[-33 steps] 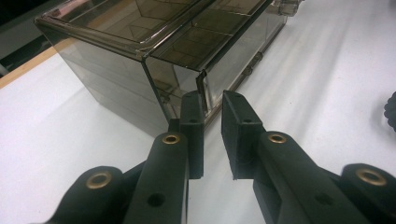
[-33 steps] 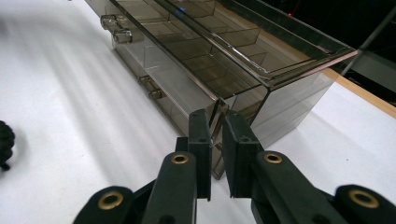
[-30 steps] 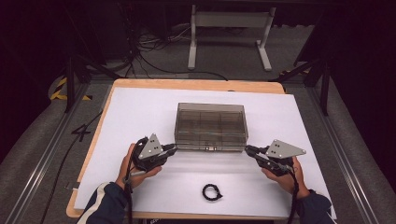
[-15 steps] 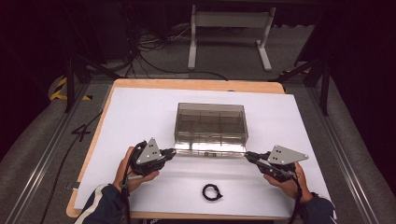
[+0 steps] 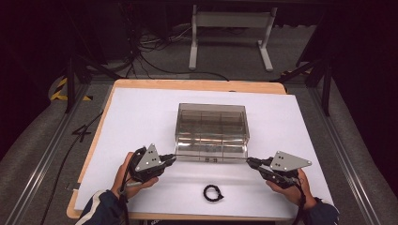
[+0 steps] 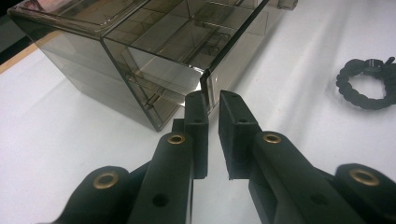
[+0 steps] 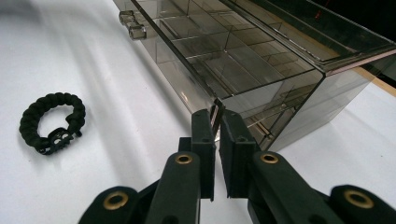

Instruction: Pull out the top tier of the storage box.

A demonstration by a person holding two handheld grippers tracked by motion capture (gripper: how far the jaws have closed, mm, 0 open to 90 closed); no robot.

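A person's two hand-held grippers pinch the front panel of a smoked transparent plastic organizer box (image 5: 212, 130) on a white-covered table (image 5: 141, 112). The left gripper (image 5: 172, 158) has its jaws drawn almost together on the panel's near corner edge, the thin lip sitting between the fingertips (image 6: 196, 105). The right gripper (image 5: 250, 161) is likewise nearly closed, clamped on the opposite corner of the same panel, just ahead of its fingertips (image 7: 204, 122). The box's divided compartments lie directly beyond both sets of jaws, with two small latches (image 7: 132, 24) farther along the front edge. A black braided paracord bracelet (image 5: 212, 192) lies between the two grippers, behind the fingertips and well apart from them. Bare white tabletop stretches outward beside each gripper toward the table's wooden rim.
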